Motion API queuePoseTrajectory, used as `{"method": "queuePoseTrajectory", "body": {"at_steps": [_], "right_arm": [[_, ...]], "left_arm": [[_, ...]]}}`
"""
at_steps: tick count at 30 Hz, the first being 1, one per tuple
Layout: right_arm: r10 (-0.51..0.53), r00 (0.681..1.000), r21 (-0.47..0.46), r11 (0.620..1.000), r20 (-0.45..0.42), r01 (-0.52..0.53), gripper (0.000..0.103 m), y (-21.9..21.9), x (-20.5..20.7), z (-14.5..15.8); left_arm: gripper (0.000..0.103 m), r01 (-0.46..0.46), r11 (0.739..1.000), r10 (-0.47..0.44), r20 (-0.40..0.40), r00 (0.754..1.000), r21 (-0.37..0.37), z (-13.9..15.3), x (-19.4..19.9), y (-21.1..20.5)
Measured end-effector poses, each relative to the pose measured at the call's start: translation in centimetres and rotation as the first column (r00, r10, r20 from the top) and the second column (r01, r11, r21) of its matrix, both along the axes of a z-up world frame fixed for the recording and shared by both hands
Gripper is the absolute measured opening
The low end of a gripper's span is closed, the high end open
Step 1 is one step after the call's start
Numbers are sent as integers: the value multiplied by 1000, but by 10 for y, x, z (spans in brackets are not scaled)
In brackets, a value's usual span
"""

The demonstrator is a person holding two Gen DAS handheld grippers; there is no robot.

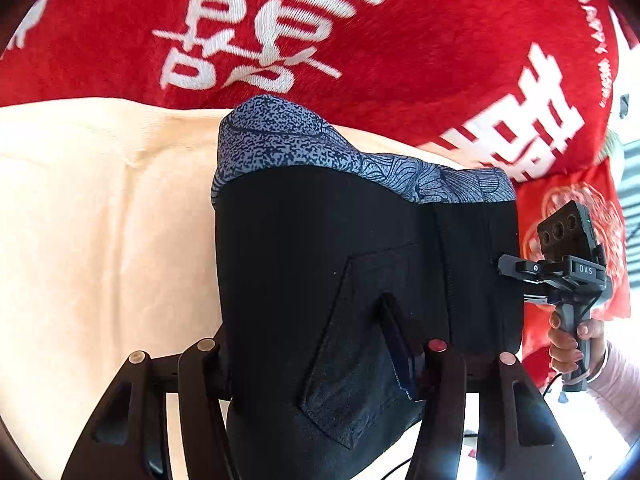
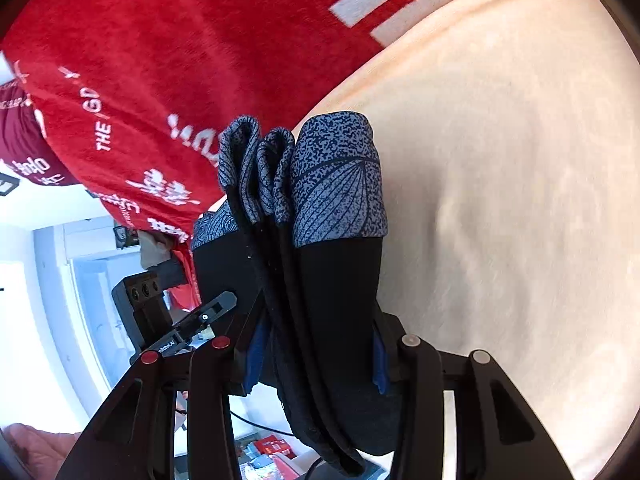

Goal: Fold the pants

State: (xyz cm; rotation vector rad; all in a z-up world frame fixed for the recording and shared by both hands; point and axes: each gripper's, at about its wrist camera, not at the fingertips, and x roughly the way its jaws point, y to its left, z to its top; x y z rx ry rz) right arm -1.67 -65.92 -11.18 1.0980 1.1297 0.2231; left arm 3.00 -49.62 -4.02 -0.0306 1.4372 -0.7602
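Clamping the folded pants (image 1: 332, 264) between its fingers, the left gripper (image 1: 316, 356) grips the black cloth near a back pocket (image 1: 360, 352); the right gripper (image 2: 316, 356) pinches the stacked layers edge-on. Patterned blue cuffs (image 2: 336, 184) hang toward a cream sheet (image 2: 500, 160), which spreads wide beside a red blanket (image 1: 360, 40). Only the left wrist view shows the person's hand (image 1: 576, 344) on the right handle.
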Motion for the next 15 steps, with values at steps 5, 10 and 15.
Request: {"method": "queuePoseTrajectory", "body": {"at_steps": [5,10,15], "right_arm": [[-14,1000,23,1000,3,14,46,35,-31,1],[3,993,-39,999,-114,-8,51,60,-39,-35],[-34,987,-162,987,-157,8,70,69,-40,-38]], "left_arm": [[59,20,1000,-20,5,1000,14,19,-28,37],[63,-3,994,8,-41,999,109,-18,-44,74],[86,-59,982,61,-5,998,181,-37,-49,91]]}}
